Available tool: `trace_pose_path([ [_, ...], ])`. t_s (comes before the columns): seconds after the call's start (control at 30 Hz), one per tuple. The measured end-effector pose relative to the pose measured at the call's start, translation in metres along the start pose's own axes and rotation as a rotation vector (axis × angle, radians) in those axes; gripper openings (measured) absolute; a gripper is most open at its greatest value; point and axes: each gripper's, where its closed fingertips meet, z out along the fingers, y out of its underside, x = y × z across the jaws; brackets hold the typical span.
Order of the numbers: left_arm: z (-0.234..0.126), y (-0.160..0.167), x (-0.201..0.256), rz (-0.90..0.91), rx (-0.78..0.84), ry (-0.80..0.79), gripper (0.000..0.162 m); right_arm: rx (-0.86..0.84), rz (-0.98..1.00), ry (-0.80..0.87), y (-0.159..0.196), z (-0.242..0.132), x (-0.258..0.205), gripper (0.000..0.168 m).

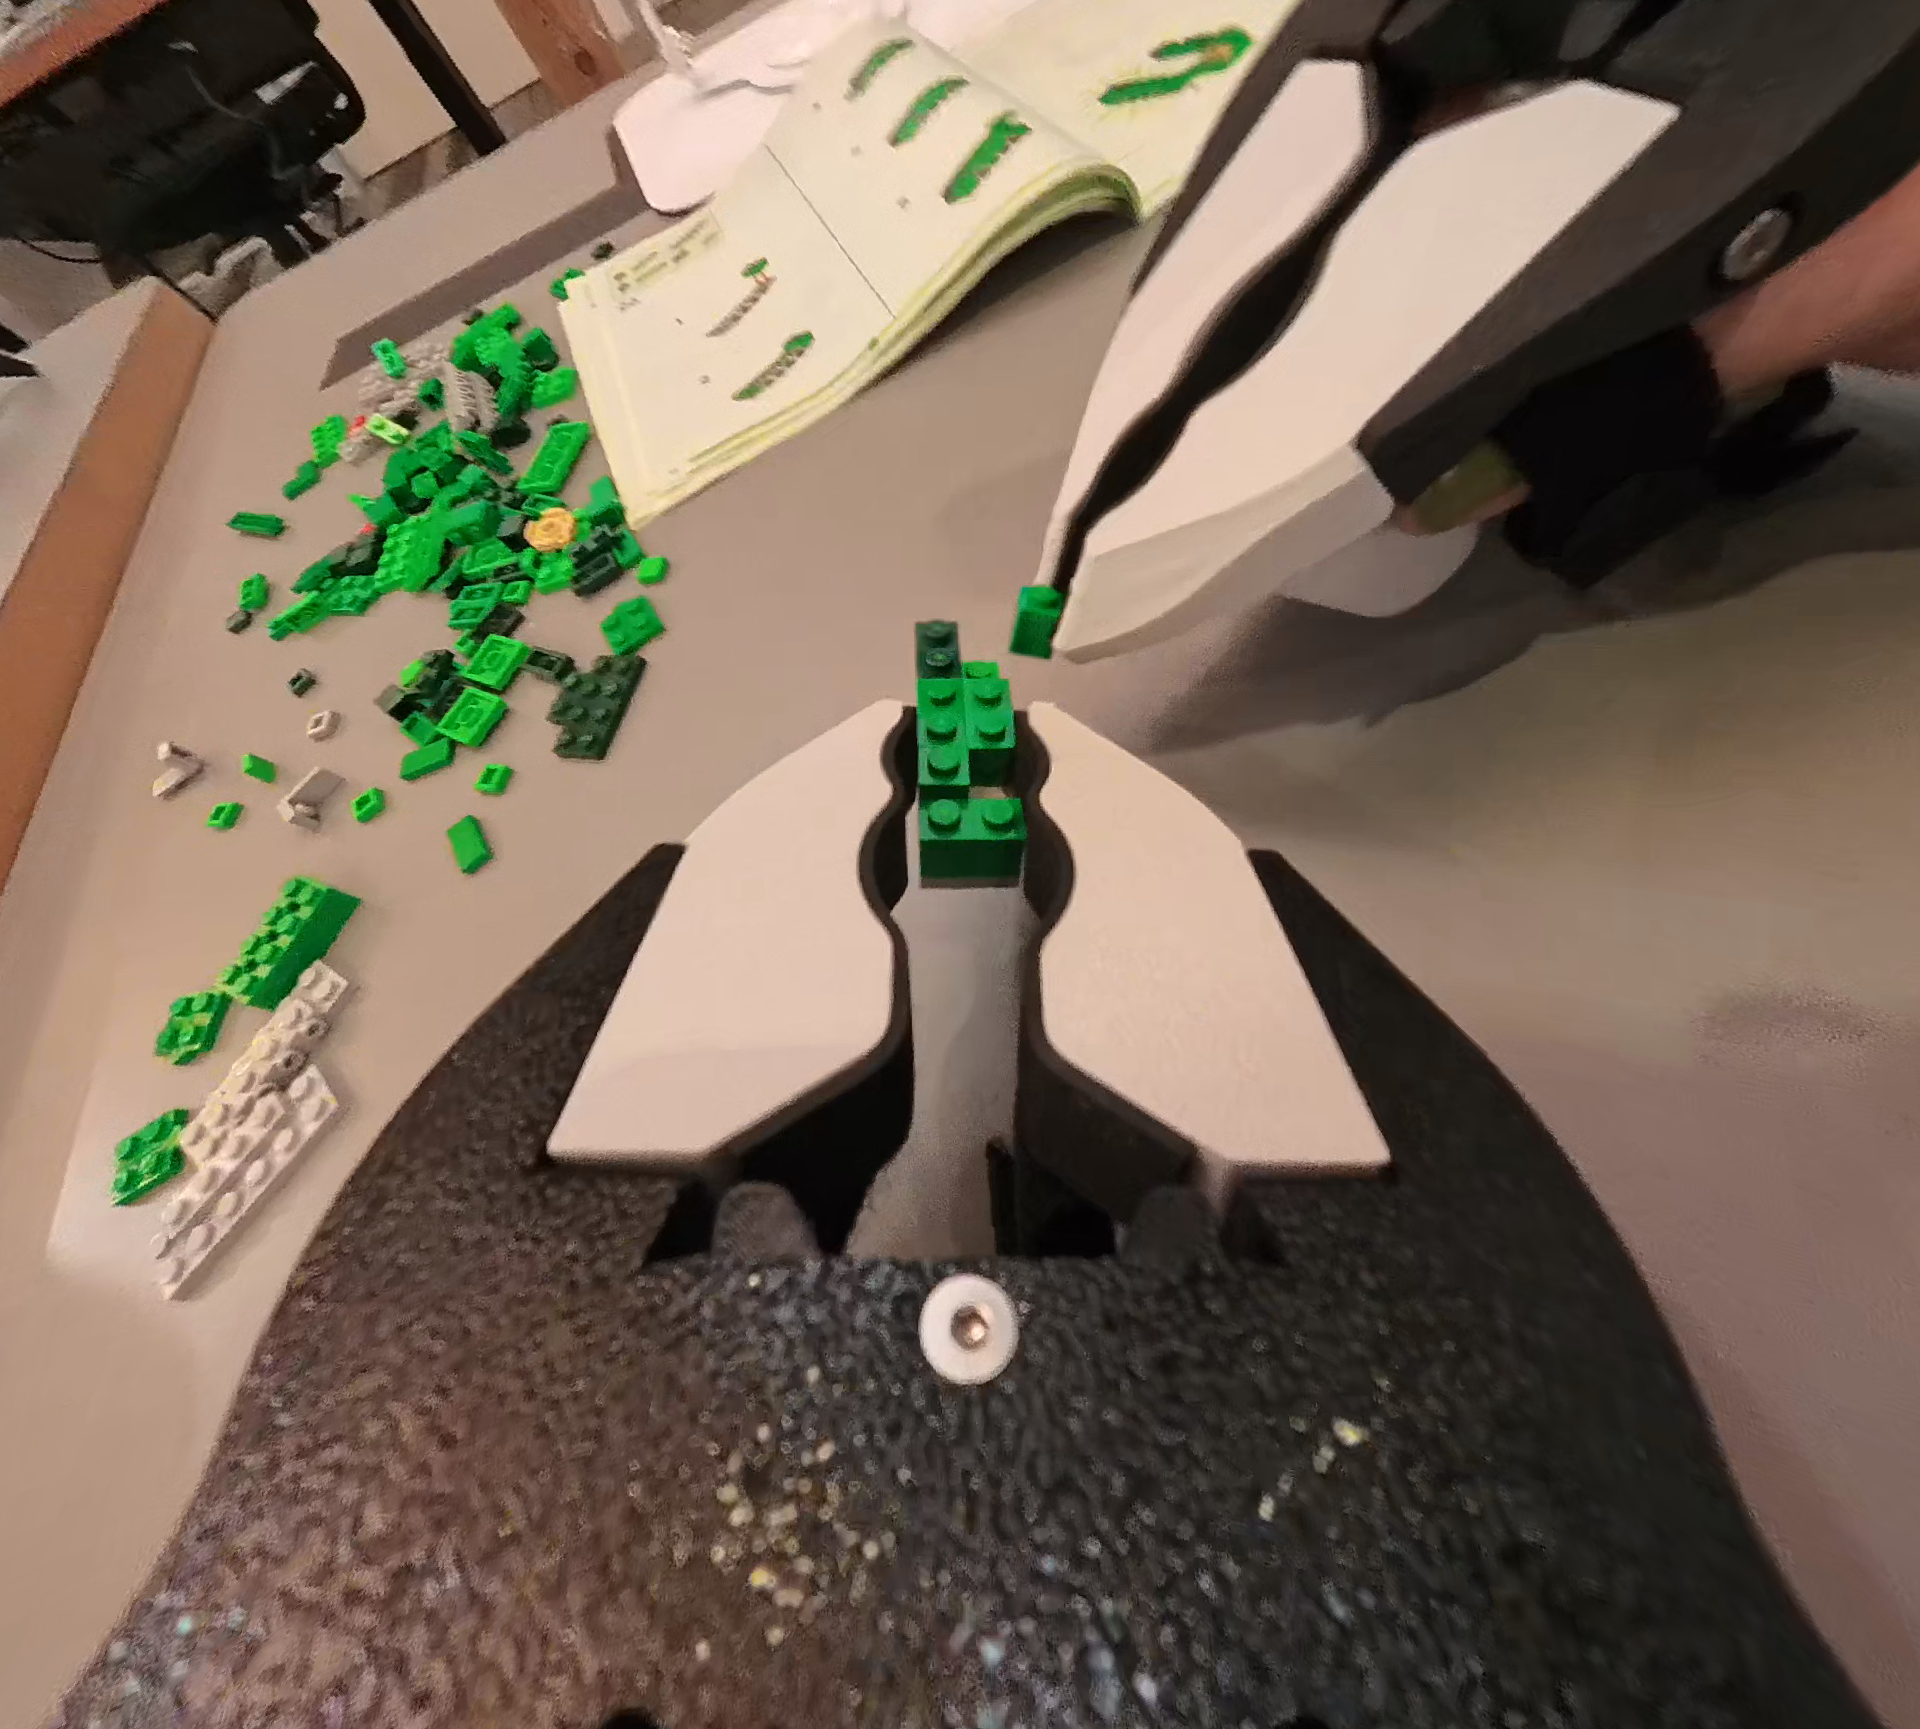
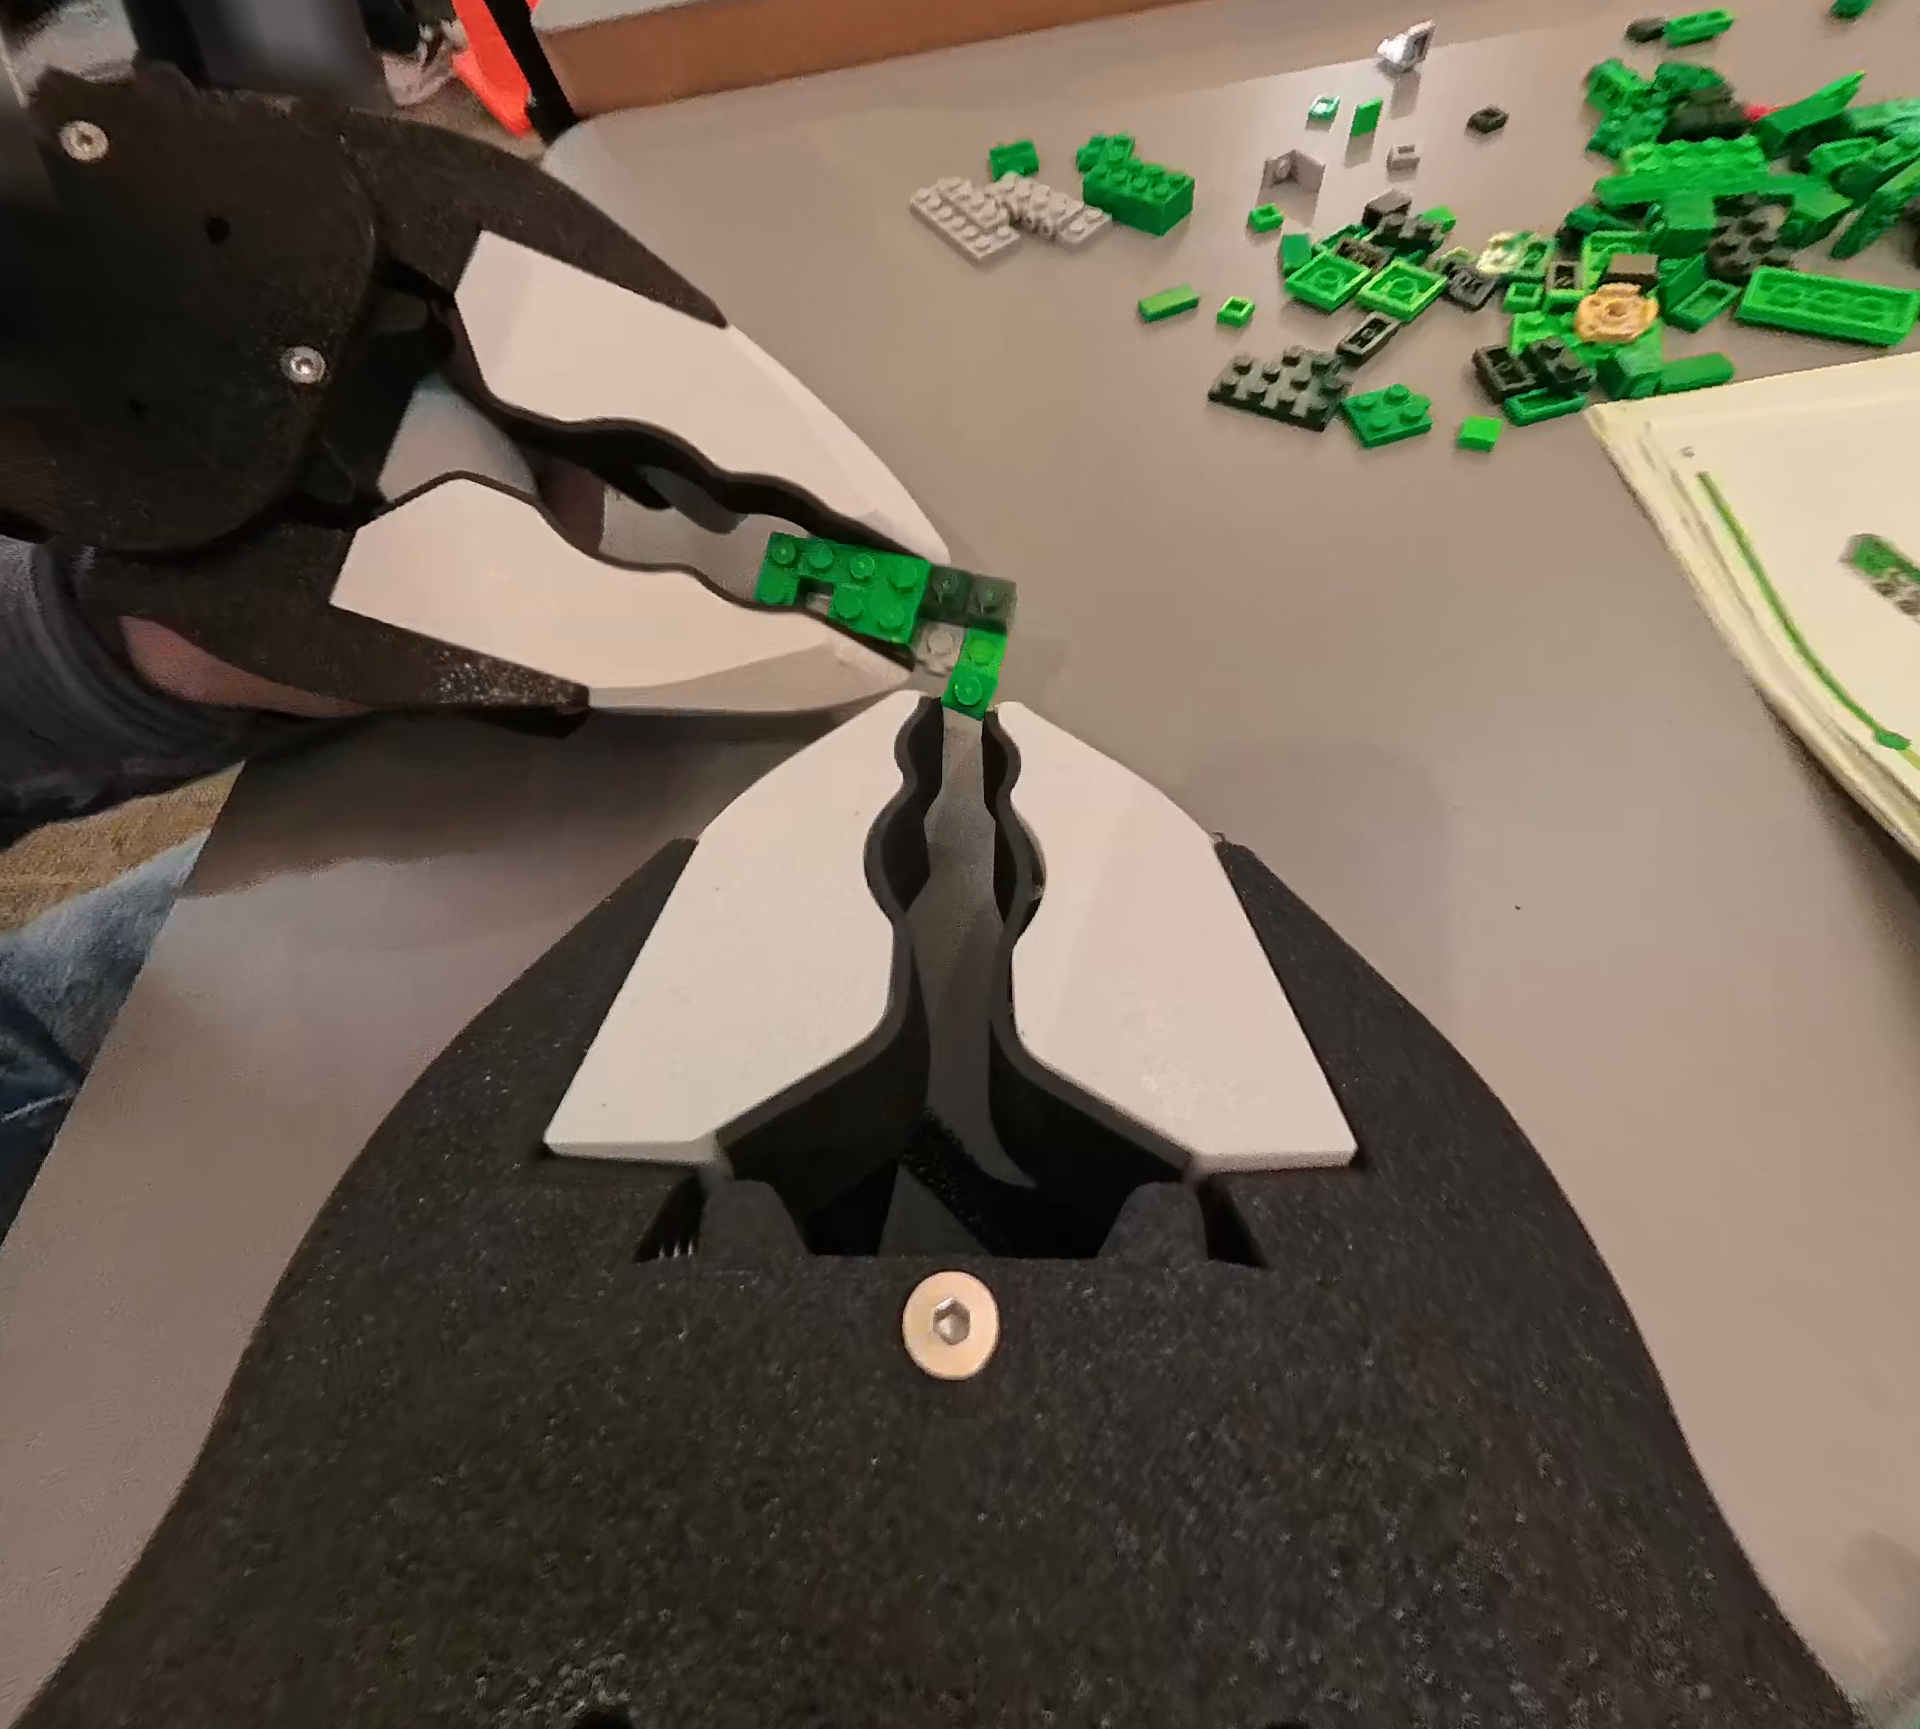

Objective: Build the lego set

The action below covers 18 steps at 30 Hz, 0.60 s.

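My left gripper (image 1: 966,715) is shut on a small assembly of green bricks (image 1: 964,760) with a dark green far end, held above the grey table (image 1: 1351,900). My right gripper (image 1: 1058,635) comes in from the upper right, shut on a small bright green brick (image 1: 1037,621) just right of the assembly's far end. In the right wrist view, my right gripper (image 2: 961,718) pinches that small brick (image 2: 975,680) at its tips, against the dark green end of the assembly (image 2: 852,590), which the left gripper (image 2: 920,614) holds from the left.
A pile of loose green bricks (image 1: 468,536) lies on the left of the table and also shows in the right wrist view (image 2: 1662,245). Grey plates (image 1: 249,1149) and a green brick (image 1: 296,941) lie nearer. An open instruction booklet (image 1: 831,256) and a white lamp base (image 1: 727,110) are behind. Both grippers' tips are close together, under 4 cm apart.
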Motion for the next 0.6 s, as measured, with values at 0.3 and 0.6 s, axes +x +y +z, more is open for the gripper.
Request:
trace_pose_path([
  [0.3,0.004,-0.029,-0.017,-0.020,0.182,-0.110,0.017,0.206,-0.055,0.141,-0.028,-0.025,0.024,0.007],
  [0.6,0.003,-0.033,-0.013,0.027,0.211,-0.107,0.017,0.195,-0.143,0.150,-0.038,-0.024,0.017,0.007],
])
